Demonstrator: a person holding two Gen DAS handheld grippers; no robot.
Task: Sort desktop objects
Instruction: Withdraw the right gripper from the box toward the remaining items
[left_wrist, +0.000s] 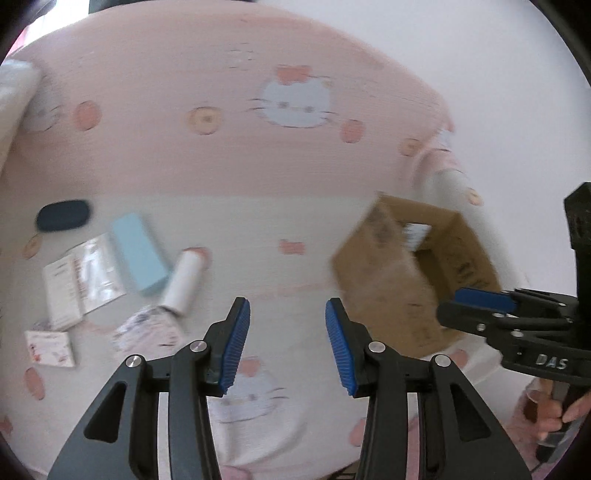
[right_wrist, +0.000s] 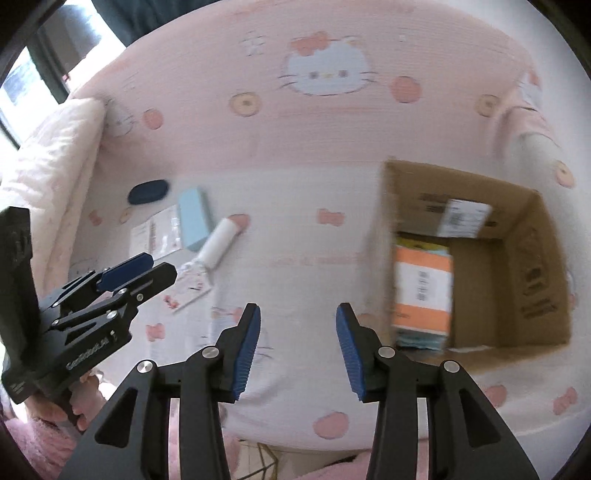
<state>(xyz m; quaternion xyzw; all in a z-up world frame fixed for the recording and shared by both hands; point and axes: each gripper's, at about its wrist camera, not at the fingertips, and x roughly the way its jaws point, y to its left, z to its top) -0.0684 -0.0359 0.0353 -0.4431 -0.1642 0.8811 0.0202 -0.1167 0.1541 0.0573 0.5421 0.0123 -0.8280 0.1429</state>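
On the pink cat-print cloth (right_wrist: 295, 155), a cardboard box (right_wrist: 524, 280) sits; both grippers' fingers (left_wrist: 236, 347) (right_wrist: 247, 350) released, empty.

Pink cat-print cloth (right_wrist: 258, 155) covers the surface; bright window (right_wrist: 22, 85), apparently, top left.

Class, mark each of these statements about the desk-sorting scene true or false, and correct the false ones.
1. The cardboard box already holds an orange-and-white package. True.
2. The left gripper clamps the light blue box. False: its jaws stand apart with nothing between them.
3. The dark blue oval case lies inside the cardboard box. False: it lies on the cloth, far from the box.
4. The white tube lies beside the light blue box. True.
5. The right gripper holds nothing. True.
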